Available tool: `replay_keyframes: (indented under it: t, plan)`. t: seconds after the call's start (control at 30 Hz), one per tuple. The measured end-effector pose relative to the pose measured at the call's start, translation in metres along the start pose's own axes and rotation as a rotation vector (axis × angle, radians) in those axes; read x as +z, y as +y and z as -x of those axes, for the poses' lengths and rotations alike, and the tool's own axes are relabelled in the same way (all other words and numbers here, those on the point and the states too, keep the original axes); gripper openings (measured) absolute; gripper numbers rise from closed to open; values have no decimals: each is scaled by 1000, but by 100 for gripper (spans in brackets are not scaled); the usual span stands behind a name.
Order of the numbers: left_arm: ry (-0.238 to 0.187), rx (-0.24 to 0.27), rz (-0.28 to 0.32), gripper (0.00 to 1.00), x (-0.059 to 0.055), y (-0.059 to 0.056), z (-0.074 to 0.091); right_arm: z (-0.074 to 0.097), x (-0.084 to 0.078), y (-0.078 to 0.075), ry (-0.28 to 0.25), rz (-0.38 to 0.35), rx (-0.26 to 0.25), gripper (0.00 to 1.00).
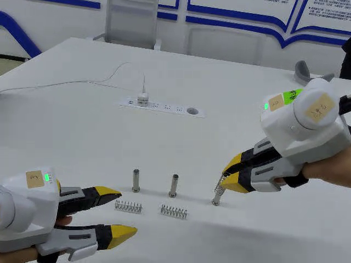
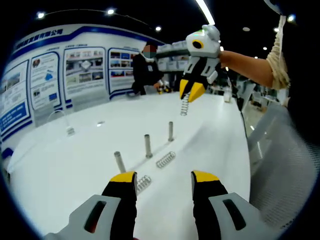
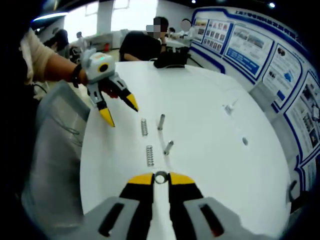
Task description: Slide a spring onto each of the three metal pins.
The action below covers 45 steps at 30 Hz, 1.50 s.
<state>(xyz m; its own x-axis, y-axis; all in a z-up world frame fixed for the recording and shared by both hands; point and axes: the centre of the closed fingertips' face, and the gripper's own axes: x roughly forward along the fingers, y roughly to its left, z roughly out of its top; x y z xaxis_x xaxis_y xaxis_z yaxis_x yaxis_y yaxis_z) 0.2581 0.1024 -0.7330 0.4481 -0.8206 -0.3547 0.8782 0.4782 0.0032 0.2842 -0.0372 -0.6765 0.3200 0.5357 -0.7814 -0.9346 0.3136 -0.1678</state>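
Three metal pins stand upright in a row on the white table: left pin (image 1: 136,180), middle pin (image 1: 174,186), right pin (image 1: 217,197). Two springs lie flat in front of them, one (image 1: 128,206) by the left pin and the other (image 1: 174,211) by the middle pin. My right gripper (image 1: 233,176) is shut on a third spring (image 1: 222,183), which hangs tilted just over the right pin; contact is unclear. That held spring shows end-on as a ring (image 3: 160,177). My left gripper (image 1: 124,212) stands open beside the left spring, holding nothing, with its fingertips (image 2: 125,177) apart.
A white power strip (image 1: 164,107) with a plug and a thin cable (image 1: 71,82) lies farther back on the table (image 1: 71,137). A grey chair (image 1: 131,22) stands behind the far edge. People (image 3: 145,45) sit at the far end of the table.
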Motion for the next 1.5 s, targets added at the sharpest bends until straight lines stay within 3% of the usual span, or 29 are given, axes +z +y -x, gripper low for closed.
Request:
replay_keyframes:
  t: [0.47, 1.5]
  plan:
    - [1, -7, 5, 44, -3, 1, 0, -7, -18, -33, 29, -80, -95, 12]
    - [9, 4, 18, 42, -7, 6, 2, -31, -31, -40, 49, -131, -71, 12]
